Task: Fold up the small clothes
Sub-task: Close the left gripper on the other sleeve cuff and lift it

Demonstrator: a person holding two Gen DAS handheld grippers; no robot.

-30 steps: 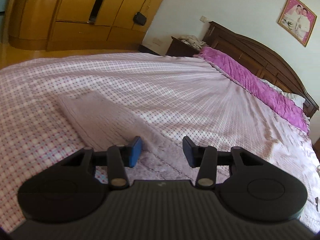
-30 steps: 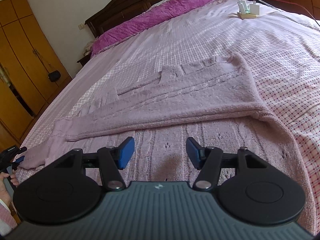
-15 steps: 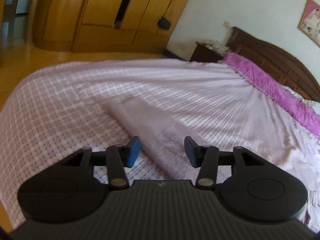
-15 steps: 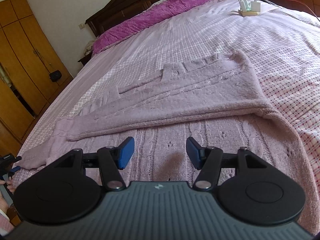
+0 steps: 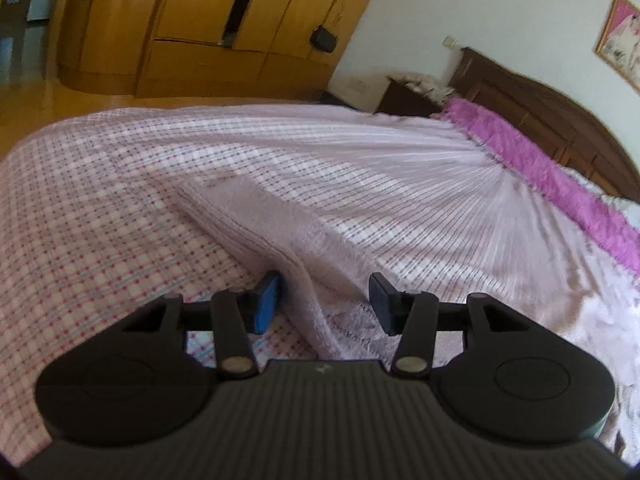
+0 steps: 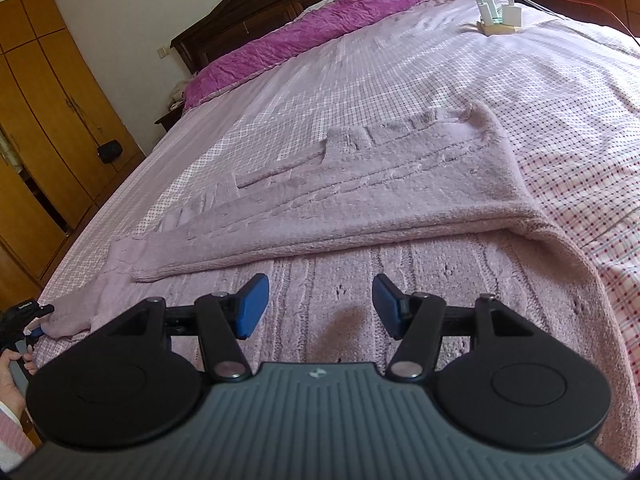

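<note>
Two grippers: we hold one in each hand over a mauve sweater (image 6: 400, 184) that lies on the checked bedspread (image 6: 480, 72), filling the middle and lower part of the right view.
Left gripper (image 5: 324, 300): its jaws have just been opening and stand apart, with the sleeve (image 5: 280, 232) running between them from centre frame down to the bottom edge; the left pad looks to brush the cloth, the right pad is clear of it, so we read it as released, not clamped.
Right gripper (image 6: 320, 306): jaws wide and empty, hovering low over the sweater body at the bottom of its view.
Sweater state: one sleeve is already laid across the body; the other stretches to the lower left of the right view, where our left hand (image 6: 12, 376) shows at the edge.
Risk, sleeve: if we close the left jaws this far up the sleeve, we judge the cuff will hang and trail, and the fold will land crooked.
Risk, bedspread: a low pinch could catch the bedspread with the knit and drag it up.
Risk, body: with nothing pinning the body, a pull on the sleeve may slide the sweater and undo the folded sleeve.
Risk, knit: fuzzy, stretchy cloth may slip from a shallow bite.
Elsewhere: chargers (image 6: 498, 14) in the upper right lie well apart.
</note>
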